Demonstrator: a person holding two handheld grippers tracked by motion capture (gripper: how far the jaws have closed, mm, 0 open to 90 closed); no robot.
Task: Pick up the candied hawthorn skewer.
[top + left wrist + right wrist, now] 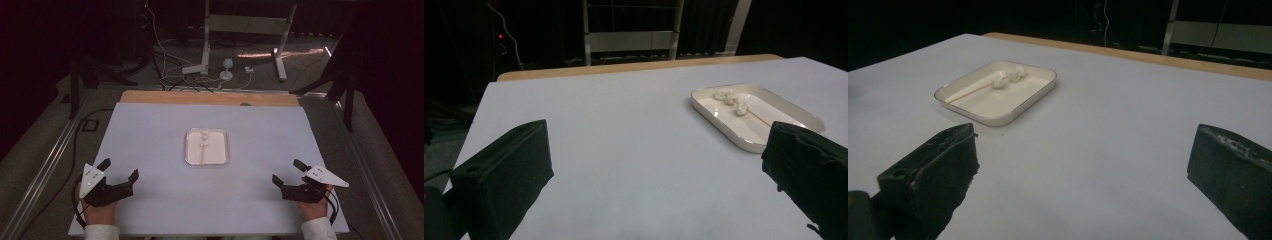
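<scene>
Tray (pixel 190 150) centre, tongs (pixel 119 169) (pixel 288 172) apart

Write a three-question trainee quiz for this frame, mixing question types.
1. True or false: the left gripper has its fingers closed on the skewer.
2. What holds the skewer? A) a bowl B) a white tray C) a cup
3. Fill in: both grippers, including the right gripper, hover near the table's ____ edge, closest to the person.

Key: 1 false, it is open and apart from it; 2 B; 3 near.
</scene>
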